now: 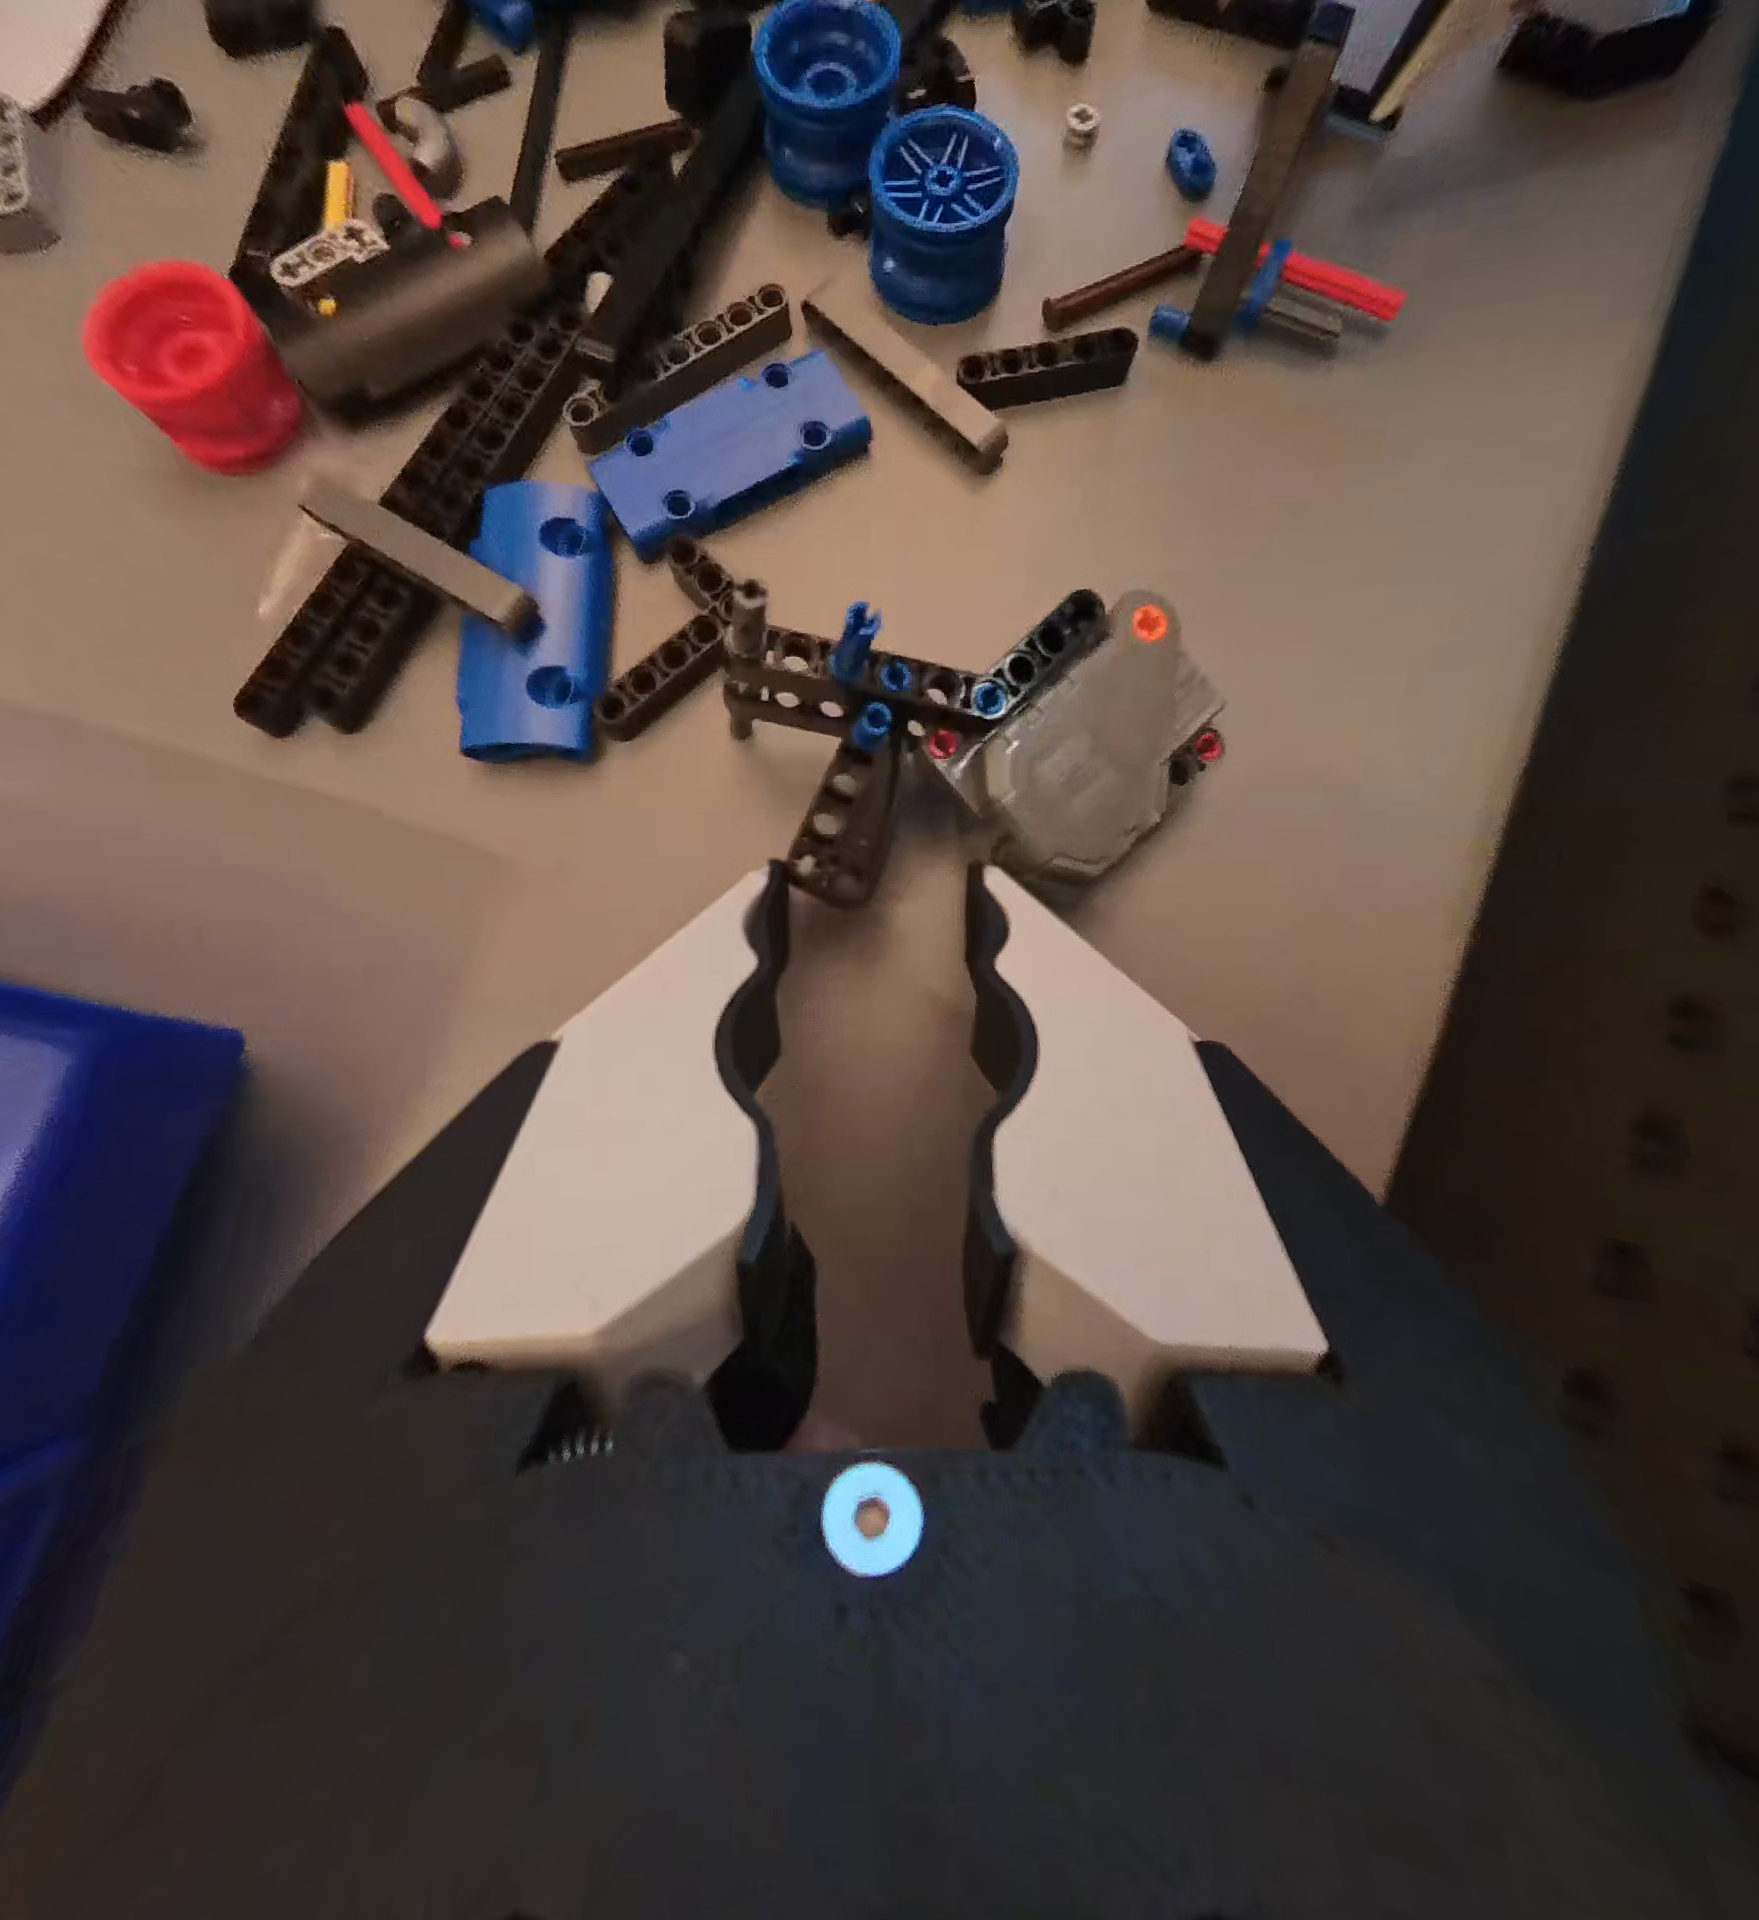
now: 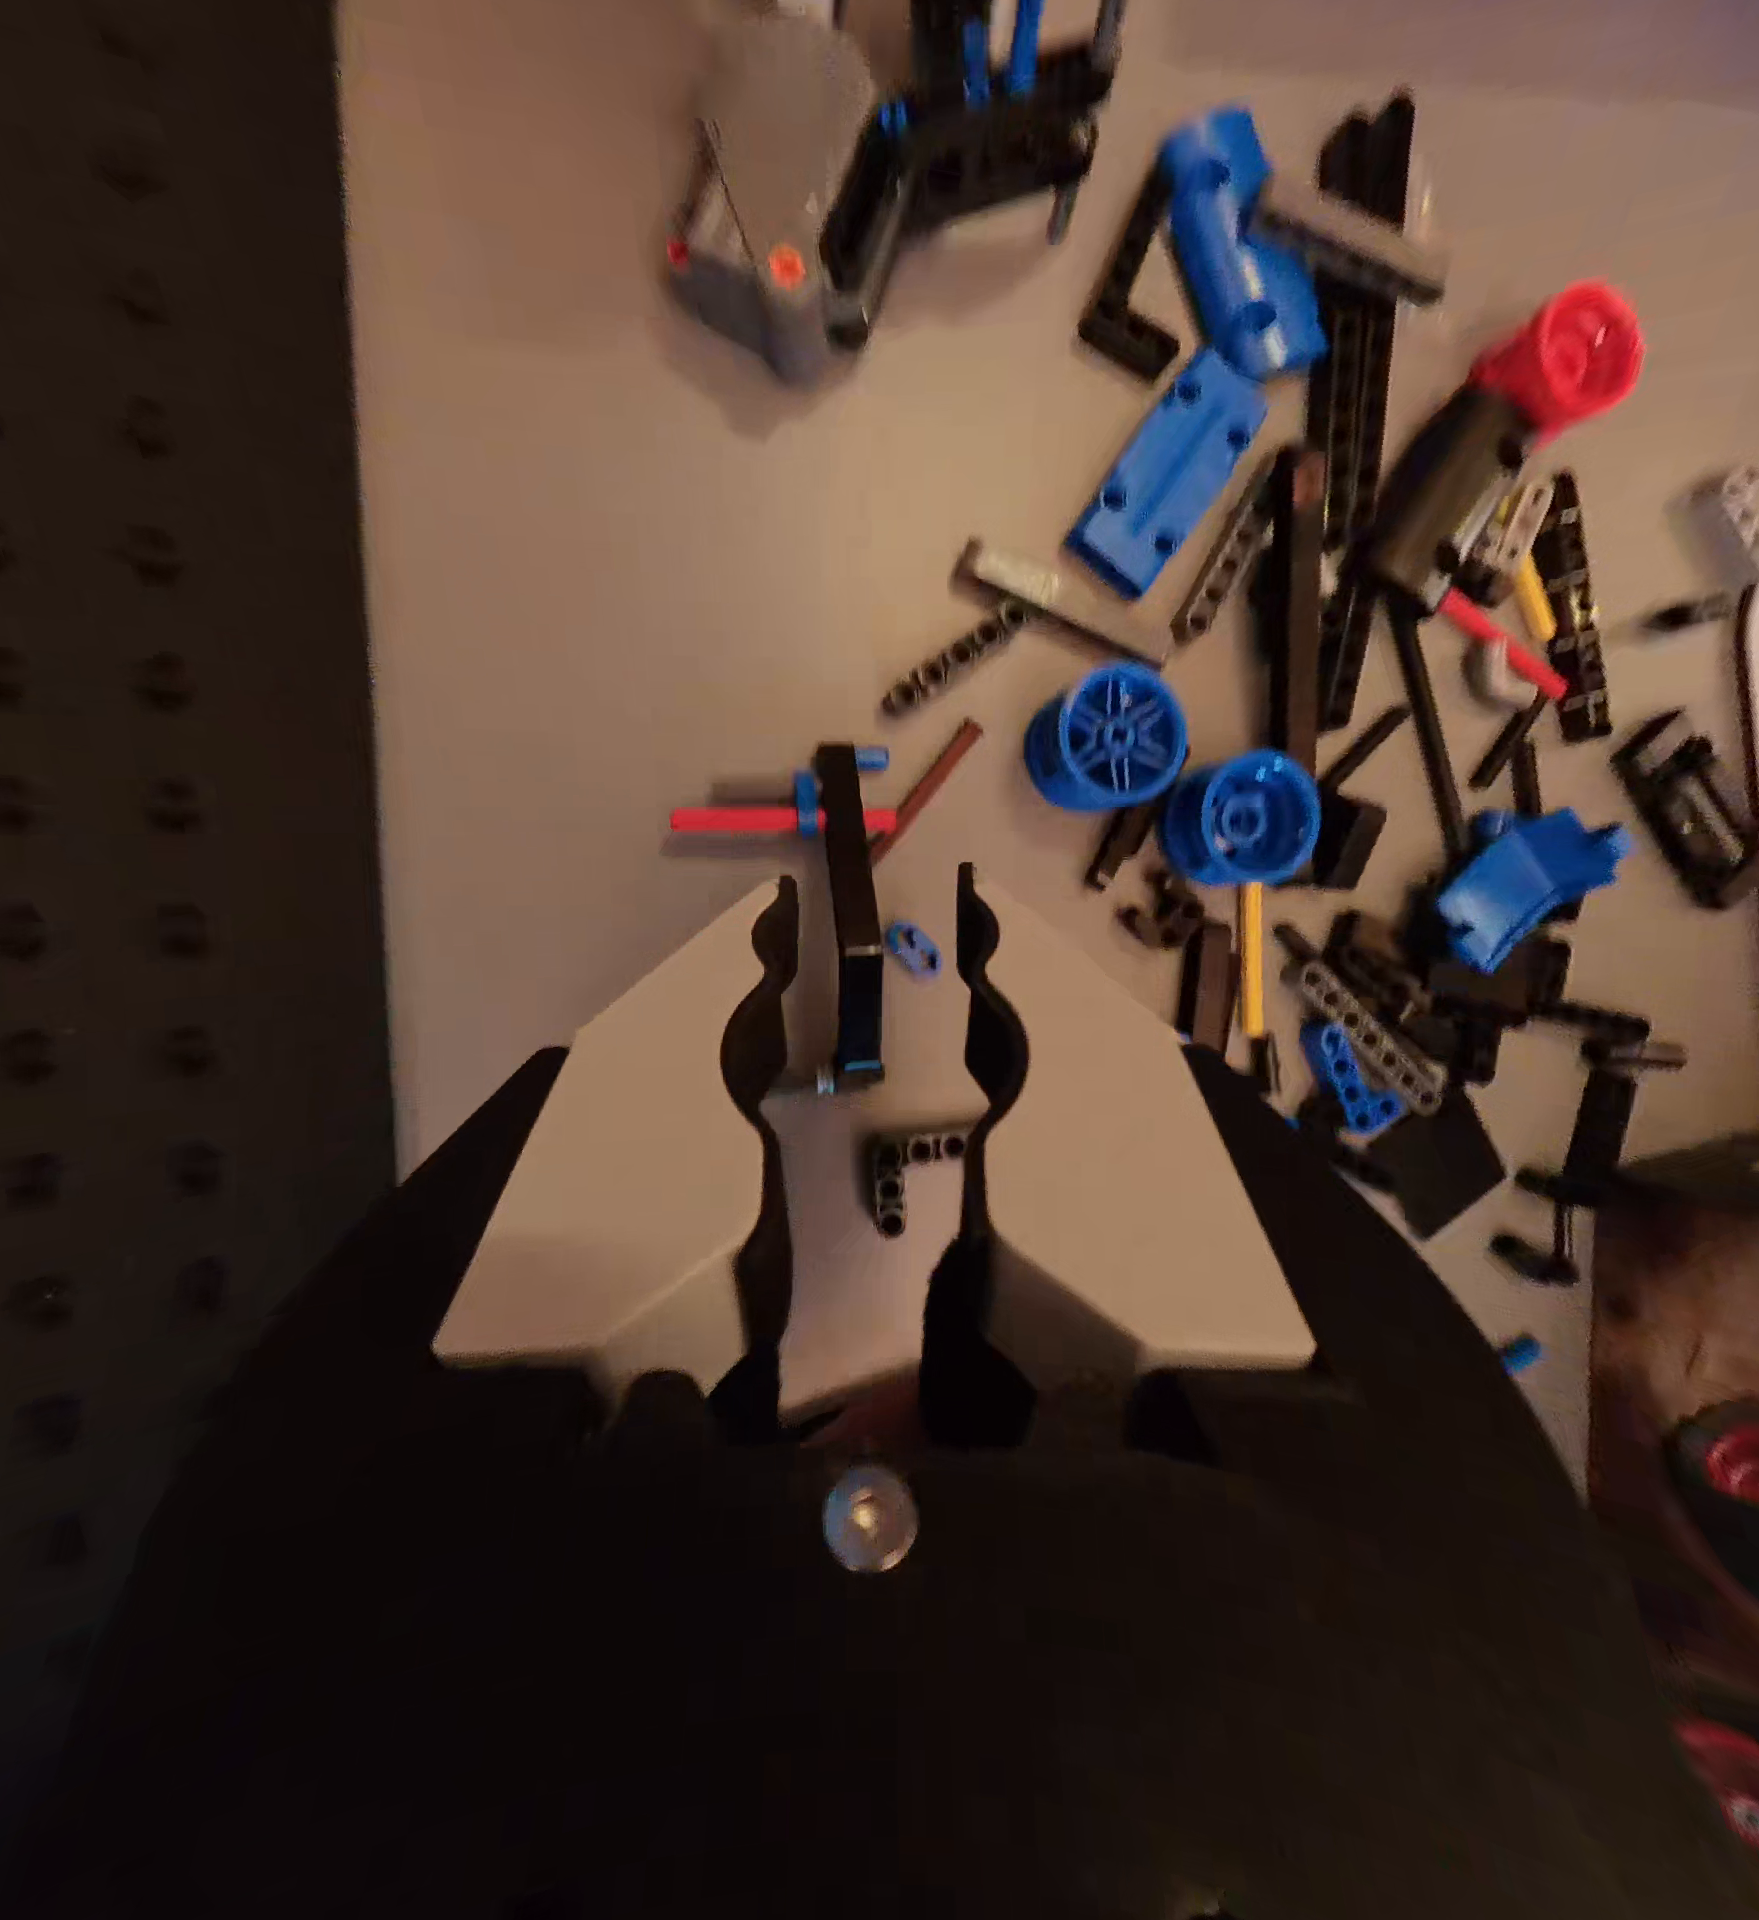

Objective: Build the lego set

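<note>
At the centre of the left wrist view, just beyond the fingertips, lies the half-built assembly: black perforated beams pinned with blue pegs to a smooth grey motor block. Its main beam runs left to right across the frame, a shorter holed beam slants down from it toward the left gripper, and the motor block tilts toward the upper right, its orange hub at the far end. The left gripper is released, its wavy black pads apart with nothing between them. In the upper part of the frame, loose parts are scattered on the pale matte table: ribbed blue wheel hubs, a glossy red hub, and flat blue panels.

In the right wrist view, the right gripper is also released; a long black beam on the table shows between its fingers, pointing up the frame.
</note>
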A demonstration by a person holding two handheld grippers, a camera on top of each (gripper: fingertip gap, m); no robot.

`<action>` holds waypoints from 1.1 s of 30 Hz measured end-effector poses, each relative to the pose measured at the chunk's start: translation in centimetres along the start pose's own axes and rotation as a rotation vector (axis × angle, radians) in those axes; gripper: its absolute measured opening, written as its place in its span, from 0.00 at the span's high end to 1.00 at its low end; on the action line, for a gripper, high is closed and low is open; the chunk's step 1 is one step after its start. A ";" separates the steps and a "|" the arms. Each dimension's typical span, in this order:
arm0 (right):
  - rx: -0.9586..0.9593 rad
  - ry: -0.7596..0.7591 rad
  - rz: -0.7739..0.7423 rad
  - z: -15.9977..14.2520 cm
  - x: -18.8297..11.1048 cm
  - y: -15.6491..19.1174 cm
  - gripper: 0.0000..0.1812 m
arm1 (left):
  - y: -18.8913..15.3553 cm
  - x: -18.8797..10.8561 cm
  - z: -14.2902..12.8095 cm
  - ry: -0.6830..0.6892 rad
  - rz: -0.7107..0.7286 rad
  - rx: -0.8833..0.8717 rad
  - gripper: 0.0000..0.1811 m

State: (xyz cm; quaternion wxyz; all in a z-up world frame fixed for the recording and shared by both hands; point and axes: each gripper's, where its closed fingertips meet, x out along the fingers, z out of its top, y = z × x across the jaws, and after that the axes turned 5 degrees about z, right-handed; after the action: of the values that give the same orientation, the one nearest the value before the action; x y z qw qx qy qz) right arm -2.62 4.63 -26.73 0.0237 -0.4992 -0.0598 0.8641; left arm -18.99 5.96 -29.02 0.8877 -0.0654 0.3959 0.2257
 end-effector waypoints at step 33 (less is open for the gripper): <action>0.114 -0.168 -0.047 -0.9 -0.2 -0.5 0.97 | -1.1 -1.7 3.0 -0.132 0.497 0.283 0.92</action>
State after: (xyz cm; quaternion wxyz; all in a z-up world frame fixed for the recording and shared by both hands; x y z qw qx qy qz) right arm -1.73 5.22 -26.91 0.0670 -0.4213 -0.0240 0.9041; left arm -17.48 5.29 -25.82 0.8294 0.1730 0.3688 0.3823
